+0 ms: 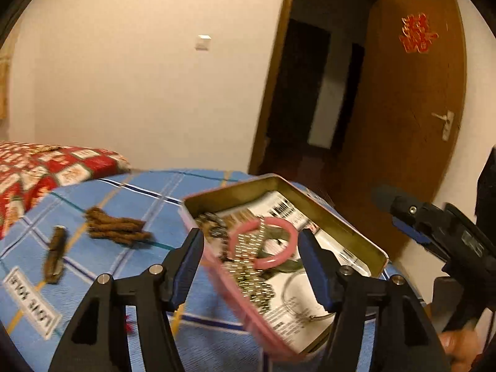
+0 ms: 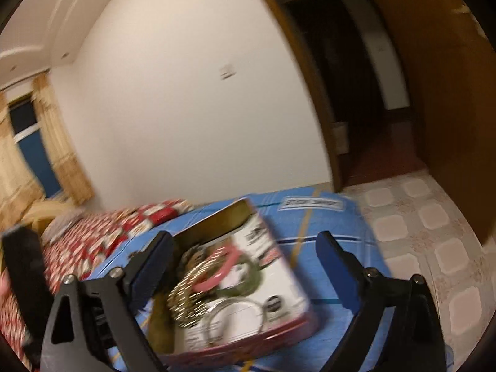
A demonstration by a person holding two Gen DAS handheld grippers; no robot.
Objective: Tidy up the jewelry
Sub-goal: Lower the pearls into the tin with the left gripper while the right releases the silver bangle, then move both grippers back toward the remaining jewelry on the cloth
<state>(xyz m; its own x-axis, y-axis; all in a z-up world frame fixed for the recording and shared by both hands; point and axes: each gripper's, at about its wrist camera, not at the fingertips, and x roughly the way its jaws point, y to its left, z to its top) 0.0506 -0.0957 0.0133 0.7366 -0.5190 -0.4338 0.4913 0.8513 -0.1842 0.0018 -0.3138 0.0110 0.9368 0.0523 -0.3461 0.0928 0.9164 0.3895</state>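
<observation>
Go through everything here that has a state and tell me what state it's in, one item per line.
Tin: lid off, holding jewelry.
Pink bangle: inside the tin, on the pile.
Bead chain: heaped in the tin.
Brown cords: loose on the blue cloth, outside the tin.
Door: open.
Left gripper: open, empty.
Right gripper: open, empty.

tin [image 1: 356,232] walls fence jewelry, cloth [image 1: 130,198] left open

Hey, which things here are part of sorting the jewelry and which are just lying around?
Part of the job:
tin box
pink bangle
beaded chain
brown hair ties
brown clip

Lying about:
red patterned pillow
blue checked sheet
</observation>
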